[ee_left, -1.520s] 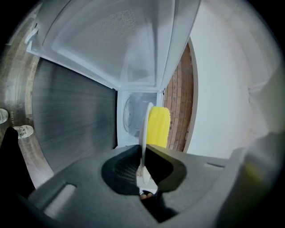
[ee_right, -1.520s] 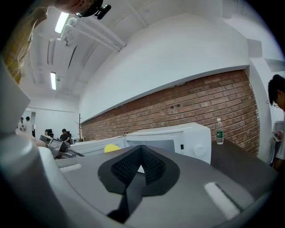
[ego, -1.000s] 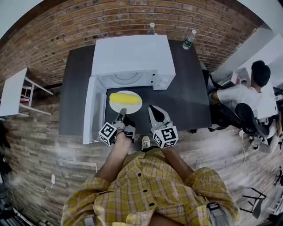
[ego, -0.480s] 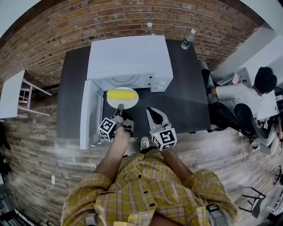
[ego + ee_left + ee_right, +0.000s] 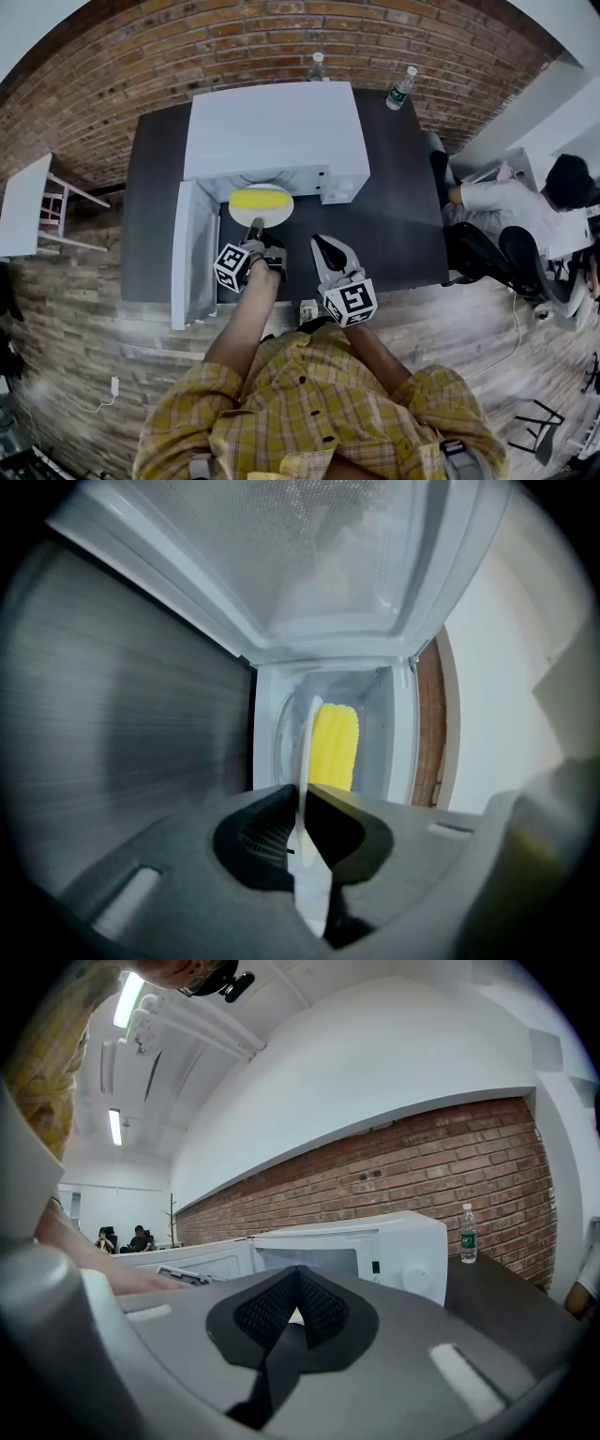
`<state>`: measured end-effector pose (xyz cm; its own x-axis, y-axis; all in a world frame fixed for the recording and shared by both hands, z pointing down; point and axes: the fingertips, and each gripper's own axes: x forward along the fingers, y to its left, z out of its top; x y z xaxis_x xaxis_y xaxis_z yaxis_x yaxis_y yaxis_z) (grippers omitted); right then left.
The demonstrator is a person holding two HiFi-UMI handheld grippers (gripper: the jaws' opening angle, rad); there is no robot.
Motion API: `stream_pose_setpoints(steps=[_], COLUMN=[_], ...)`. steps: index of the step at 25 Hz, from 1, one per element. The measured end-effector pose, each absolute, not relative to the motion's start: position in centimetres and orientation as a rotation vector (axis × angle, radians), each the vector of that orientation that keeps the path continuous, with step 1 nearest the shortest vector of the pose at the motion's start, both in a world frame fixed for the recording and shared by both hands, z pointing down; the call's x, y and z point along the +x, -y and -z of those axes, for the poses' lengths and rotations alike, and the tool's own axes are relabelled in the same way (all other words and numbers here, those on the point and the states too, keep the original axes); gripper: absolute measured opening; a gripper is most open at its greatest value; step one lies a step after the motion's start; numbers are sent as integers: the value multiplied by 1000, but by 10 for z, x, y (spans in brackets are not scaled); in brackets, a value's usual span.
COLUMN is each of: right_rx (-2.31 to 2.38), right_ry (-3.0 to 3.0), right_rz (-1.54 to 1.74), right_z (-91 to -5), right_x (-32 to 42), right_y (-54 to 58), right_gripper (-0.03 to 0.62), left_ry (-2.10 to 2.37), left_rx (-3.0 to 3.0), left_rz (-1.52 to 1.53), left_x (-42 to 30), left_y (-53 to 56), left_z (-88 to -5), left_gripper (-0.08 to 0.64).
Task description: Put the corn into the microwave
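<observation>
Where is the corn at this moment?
In the head view the corn lies on a white plate at the mouth of the open microwave, left of centre, with the fingers of the left gripper shut on the plate's near rim.

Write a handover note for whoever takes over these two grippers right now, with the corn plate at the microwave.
Left gripper: shut on the rim of the round white plate, which carries the yellow corn cob.
Right gripper: shut, empty, over the dark table in front of the white microwave.
The plate is at the microwave's mouth, partly inside; the door stands open on the left.
Done: door open, plate brought to the opening.
Left: slide the plate fully in, set it down, release, withdraw.
</observation>
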<state>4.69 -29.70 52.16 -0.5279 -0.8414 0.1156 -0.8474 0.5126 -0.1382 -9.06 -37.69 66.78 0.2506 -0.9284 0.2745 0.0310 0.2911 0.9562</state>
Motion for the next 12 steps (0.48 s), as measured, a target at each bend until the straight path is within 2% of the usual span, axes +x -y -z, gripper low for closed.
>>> stream_pose_setpoints(steps=[12], right_rx=[1498], right_ry=[2691], right_rz=[-290], right_z=[-522], right_x=[49], right_y=[303], right_gripper=[3], left_ry=[1160], left_rx=[1026], left_rz=[812], left_x=[-97], left_y=[413], left_z=[-696], left_gripper=[25])
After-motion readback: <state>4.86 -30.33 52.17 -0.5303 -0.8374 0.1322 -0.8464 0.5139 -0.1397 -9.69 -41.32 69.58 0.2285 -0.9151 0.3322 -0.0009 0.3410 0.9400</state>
